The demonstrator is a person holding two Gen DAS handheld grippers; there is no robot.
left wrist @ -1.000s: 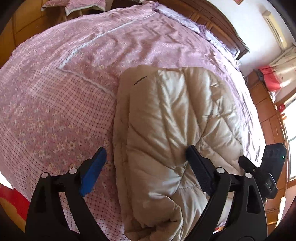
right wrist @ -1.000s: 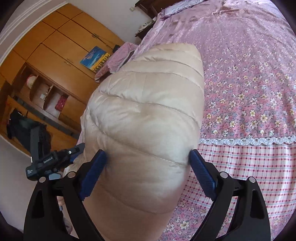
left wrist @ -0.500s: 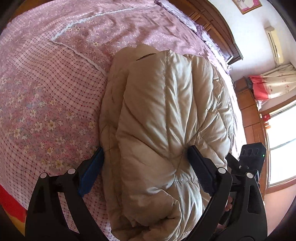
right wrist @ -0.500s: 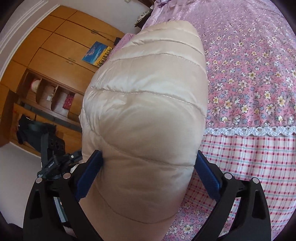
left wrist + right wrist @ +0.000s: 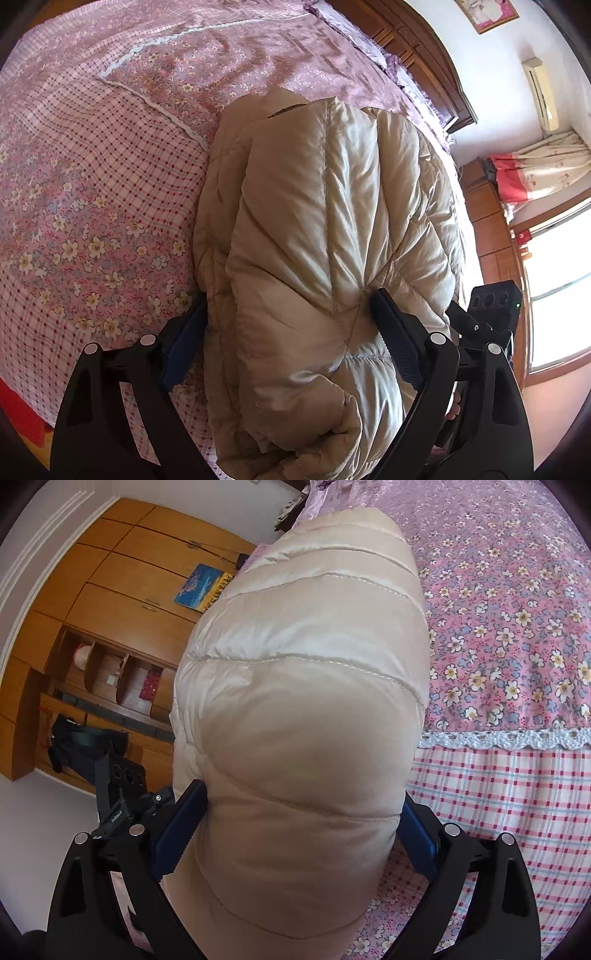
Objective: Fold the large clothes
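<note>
The left gripper (image 5: pixel 288 339) fingers (image 5: pixel 397 347) are closing on the near end of the folded coat (image 5: pixel 325 240), both pads touching its sides. The right gripper (image 5: pixel 299 827) fingers (image 5: pixel 177 830) pinch the other puffy end of the coat between them. The coat lies on the bed (image 5: pixel 92 184), near its edge

Hidden or cut off:
- Puffer jacket (image 5: pixel 325 236): near end cut by the left wrist view's lower edge; its bulk covers the bedspread (image 5: pixel 96 206) beneath.
- Puffer jacket, right wrist view (image 5: pixel 306 738): far end out of sight behind its own bulge.
- Wardrobe shelves (image 5: pixel 110 675): contents too small to tell.
- Wall picture (image 5: pixel 487 13): cropped by the top edge.
</note>
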